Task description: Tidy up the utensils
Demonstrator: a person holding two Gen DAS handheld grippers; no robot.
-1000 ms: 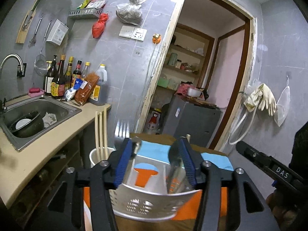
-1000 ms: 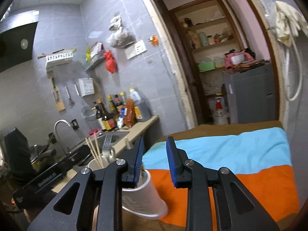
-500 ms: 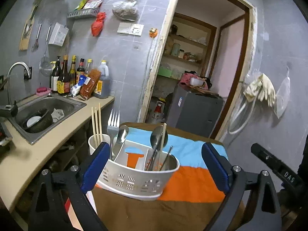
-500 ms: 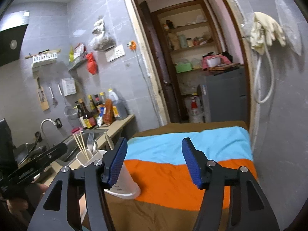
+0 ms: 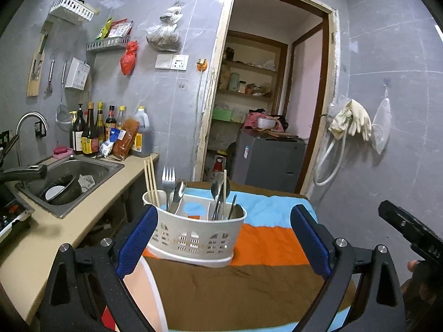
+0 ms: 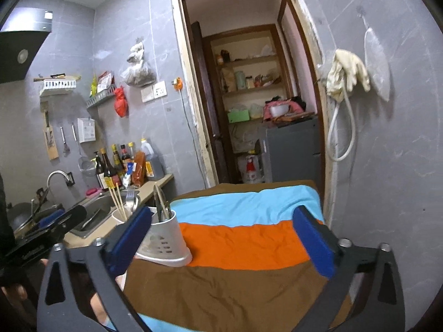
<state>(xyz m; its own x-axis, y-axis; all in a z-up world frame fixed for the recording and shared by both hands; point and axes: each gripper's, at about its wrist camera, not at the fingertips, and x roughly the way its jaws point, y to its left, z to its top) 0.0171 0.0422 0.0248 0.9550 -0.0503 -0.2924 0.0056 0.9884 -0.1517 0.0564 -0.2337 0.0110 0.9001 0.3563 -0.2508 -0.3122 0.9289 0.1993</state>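
A table under a striped brown, orange and blue cloth (image 5: 265,251) spreads ahead of both claws. The white perforated plastic utensil caddy (image 5: 193,238), holding a steel fork (image 5: 168,182), spoons and chopsticks, stands just ahead of the left gripper (image 5: 224,246), and ahead-left of the right gripper (image 6: 221,246). Both jaws have just been opening, now wide and empty.

Left claw (image 5: 224,238), right claw (image 6: 221,243) wide, empty

Utensil caddy (image 5: 193,238): white plastic, smooth, perforated wall. Fork (image 5: 168,182) and spoons (image 5: 218,191): polished metal. Chopsticks (image 5: 151,179): pale wood, matt. Striped cloth (image 5: 265,243): woven fabric, matt, lightly creased. Sink (image 5: 91,166): brushed steel. Tool pads (image 5: 310,240): blue textured rubber.
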